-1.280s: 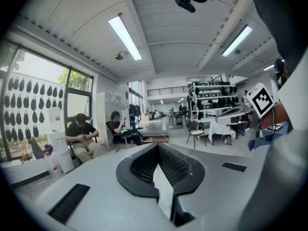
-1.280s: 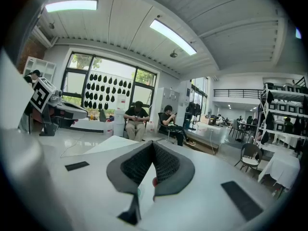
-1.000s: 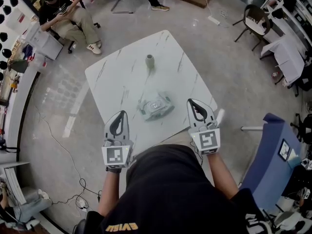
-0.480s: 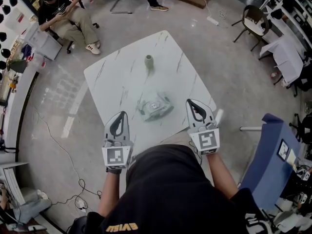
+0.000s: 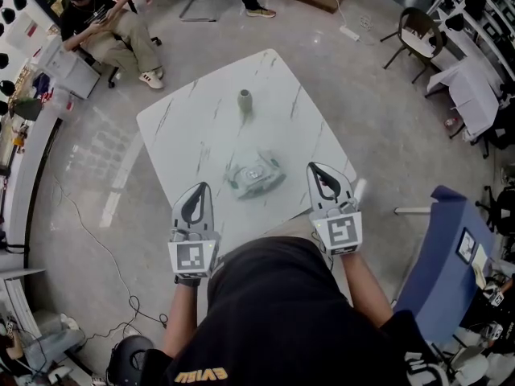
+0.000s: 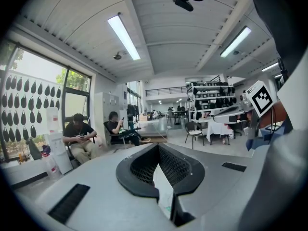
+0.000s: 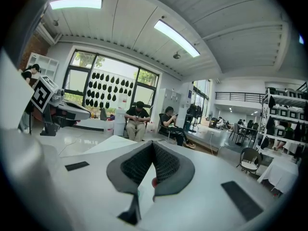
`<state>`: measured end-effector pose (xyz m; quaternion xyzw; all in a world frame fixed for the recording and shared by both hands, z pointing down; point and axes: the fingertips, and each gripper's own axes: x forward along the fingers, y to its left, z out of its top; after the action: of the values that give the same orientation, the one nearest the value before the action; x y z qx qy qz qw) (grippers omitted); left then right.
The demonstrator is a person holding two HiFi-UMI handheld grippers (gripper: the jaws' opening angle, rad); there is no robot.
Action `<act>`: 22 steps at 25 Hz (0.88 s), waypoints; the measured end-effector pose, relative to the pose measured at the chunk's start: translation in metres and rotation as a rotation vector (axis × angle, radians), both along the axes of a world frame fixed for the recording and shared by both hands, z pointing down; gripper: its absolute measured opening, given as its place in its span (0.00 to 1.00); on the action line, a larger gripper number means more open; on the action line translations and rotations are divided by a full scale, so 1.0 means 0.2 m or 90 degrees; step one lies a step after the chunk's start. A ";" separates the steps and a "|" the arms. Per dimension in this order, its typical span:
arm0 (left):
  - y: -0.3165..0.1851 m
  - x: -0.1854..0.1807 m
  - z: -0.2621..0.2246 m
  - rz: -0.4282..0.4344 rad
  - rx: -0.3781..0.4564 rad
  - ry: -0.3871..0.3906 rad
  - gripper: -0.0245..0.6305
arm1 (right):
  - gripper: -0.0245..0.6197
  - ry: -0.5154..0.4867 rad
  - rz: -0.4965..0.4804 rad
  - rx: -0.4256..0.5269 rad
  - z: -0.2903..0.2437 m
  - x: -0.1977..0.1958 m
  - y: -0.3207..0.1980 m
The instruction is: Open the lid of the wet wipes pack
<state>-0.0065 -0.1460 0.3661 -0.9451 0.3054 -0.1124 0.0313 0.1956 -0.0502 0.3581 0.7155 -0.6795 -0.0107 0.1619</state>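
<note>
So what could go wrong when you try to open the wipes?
1. The wet wipes pack lies loose on the smooth table, and nothing is holding it down. Pulling on its lid might lift or drag the whole pack.
2. The left gripper and right gripper are both shut and apart from the pack. If they arrive shut, they would likely shove it instead of pinching the small lid.

Brightly, evenly lit by ceiling tubes (image 6: 124, 36) above the table (image 5: 201, 135) and windows (image 7: 106, 81) beyond it; faint glare on floor (image 5: 322, 39) past the table; strongly fisheye-bent toward edges, dark corners; blurred up close.
</note>
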 end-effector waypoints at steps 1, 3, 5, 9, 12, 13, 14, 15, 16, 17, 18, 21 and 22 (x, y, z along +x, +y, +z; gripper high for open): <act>0.00 0.00 0.01 0.003 0.005 -0.006 0.07 | 0.04 0.001 0.002 -0.001 0.00 0.00 0.00; 0.00 0.01 0.01 0.007 0.009 -0.010 0.07 | 0.04 0.012 0.000 0.000 0.00 0.00 0.00; 0.01 0.01 0.01 0.010 0.011 -0.010 0.07 | 0.04 0.019 -0.001 0.002 0.00 0.00 0.01; 0.02 0.00 0.01 0.011 0.012 -0.011 0.07 | 0.04 0.016 0.001 0.003 0.00 -0.01 0.01; 0.01 0.00 0.01 0.011 0.010 -0.011 0.07 | 0.04 0.001 0.008 -0.003 0.00 -0.01 0.01; 0.02 0.00 0.02 0.012 0.008 -0.011 0.07 | 0.04 0.005 0.006 -0.001 0.00 -0.01 0.01; 0.02 0.00 0.02 0.013 0.006 -0.012 0.07 | 0.04 0.007 0.005 -0.001 0.00 -0.01 0.01; 0.02 0.00 0.03 0.013 0.004 -0.013 0.07 | 0.04 0.010 0.004 -0.001 0.00 -0.01 0.01; 0.02 0.00 0.03 0.014 0.002 -0.014 0.07 | 0.04 0.015 0.002 0.000 0.00 0.00 0.01; 0.02 0.01 0.03 0.015 0.002 -0.014 0.07 | 0.04 0.021 0.000 0.001 0.00 0.00 0.01; 0.02 0.01 0.02 0.015 0.001 -0.014 0.07 | 0.04 0.023 0.000 0.001 -0.01 0.00 0.00; 0.02 0.01 0.03 0.018 0.001 -0.013 0.07 | 0.04 0.016 0.007 -0.003 0.00 0.00 0.00; 0.01 0.01 0.03 0.018 0.001 -0.014 0.07 | 0.04 0.014 0.009 -0.005 0.01 0.00 0.00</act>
<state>-0.0052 -0.1432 0.3727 -0.9480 0.2916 -0.1220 0.0367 0.1954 -0.0501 0.3593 0.7193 -0.6729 -0.0148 0.1720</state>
